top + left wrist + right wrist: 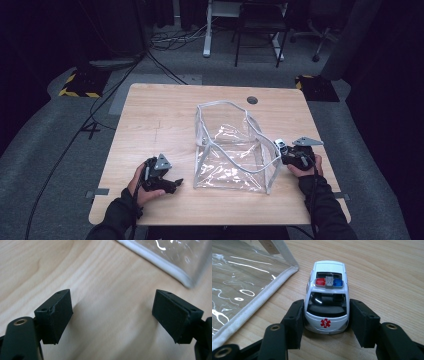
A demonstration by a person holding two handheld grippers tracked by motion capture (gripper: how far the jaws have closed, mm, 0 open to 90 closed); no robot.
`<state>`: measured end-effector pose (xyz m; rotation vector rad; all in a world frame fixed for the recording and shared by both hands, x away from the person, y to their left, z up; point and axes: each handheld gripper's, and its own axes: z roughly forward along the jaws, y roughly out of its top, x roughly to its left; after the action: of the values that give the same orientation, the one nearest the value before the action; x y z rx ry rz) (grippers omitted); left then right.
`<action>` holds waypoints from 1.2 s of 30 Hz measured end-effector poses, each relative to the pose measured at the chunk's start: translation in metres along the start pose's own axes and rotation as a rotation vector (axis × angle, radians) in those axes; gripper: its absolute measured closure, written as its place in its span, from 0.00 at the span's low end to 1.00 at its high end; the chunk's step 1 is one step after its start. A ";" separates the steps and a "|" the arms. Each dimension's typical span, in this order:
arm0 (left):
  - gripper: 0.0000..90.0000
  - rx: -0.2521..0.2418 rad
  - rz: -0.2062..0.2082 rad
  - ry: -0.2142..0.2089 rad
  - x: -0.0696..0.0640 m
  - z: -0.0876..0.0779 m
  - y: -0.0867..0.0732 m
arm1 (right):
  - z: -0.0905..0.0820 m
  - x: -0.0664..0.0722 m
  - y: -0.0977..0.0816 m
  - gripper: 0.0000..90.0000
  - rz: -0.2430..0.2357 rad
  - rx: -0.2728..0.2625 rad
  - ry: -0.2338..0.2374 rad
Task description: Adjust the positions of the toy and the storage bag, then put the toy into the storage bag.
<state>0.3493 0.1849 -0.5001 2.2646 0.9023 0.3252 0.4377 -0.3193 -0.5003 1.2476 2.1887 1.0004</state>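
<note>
Right gripper (325,322) clamps toy ambulance (327,297) at centre frame, probably to load the clear bag (232,145) (mouth up); left gripper (112,315) spread, empty.

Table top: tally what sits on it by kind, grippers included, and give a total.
Clear plastic bag with white trim: 1
Toy ambulance, white with red and blue roof lights, clamped in the right gripper: 1
Hand-held grippers: 2, the right one and the left gripper, whose jaws stand apart over bare wood
Total: 4
</note>
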 end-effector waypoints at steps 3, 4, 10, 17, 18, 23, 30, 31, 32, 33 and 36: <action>0.18 -0.018 -0.001 0.005 -0.001 -0.007 -0.010 | -0.001 0.001 0.000 0.53 -0.008 0.001 -0.008; 0.17 -0.021 -0.011 0.004 -0.001 -0.008 -0.012 | -0.003 0.002 0.000 0.54 -0.015 0.001 -0.008; 0.16 -0.018 -0.016 0.001 0.000 -0.008 -0.013 | -0.009 0.001 0.004 0.54 -0.028 -0.024 0.006; 0.15 -0.012 -0.003 0.000 0.001 -0.008 -0.013 | -0.022 0.002 0.025 0.54 -0.050 -0.075 -0.003; 0.15 -0.013 -0.004 0.001 0.001 -0.008 -0.013 | -0.024 0.002 0.027 0.54 -0.051 -0.074 0.001; 0.14 -0.013 -0.006 0.006 0.001 -0.008 -0.012 | -0.029 -0.001 0.036 0.54 -0.053 -0.071 0.001; 0.14 -0.011 -0.007 0.005 0.001 -0.008 -0.012 | -0.047 -0.006 0.048 0.54 -0.045 -0.093 -0.007; 0.14 -0.012 -0.007 0.005 0.001 -0.008 -0.012 | -0.047 -0.006 0.048 0.54 -0.045 -0.093 -0.007; 0.14 -0.012 -0.007 0.005 0.001 -0.008 -0.012 | -0.049 -0.006 0.051 0.54 -0.054 -0.097 -0.009; 0.14 -0.012 -0.007 0.006 0.001 -0.008 -0.012 | -0.052 -0.006 0.053 0.54 -0.052 -0.105 -0.007; 0.14 -0.012 -0.008 0.006 0.001 -0.008 -0.012 | -0.061 -0.005 0.060 0.54 -0.049 -0.130 0.005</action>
<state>0.3405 0.1960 -0.5025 2.2500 0.9104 0.3334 0.4335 -0.3266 -0.4150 1.1290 2.1106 1.1085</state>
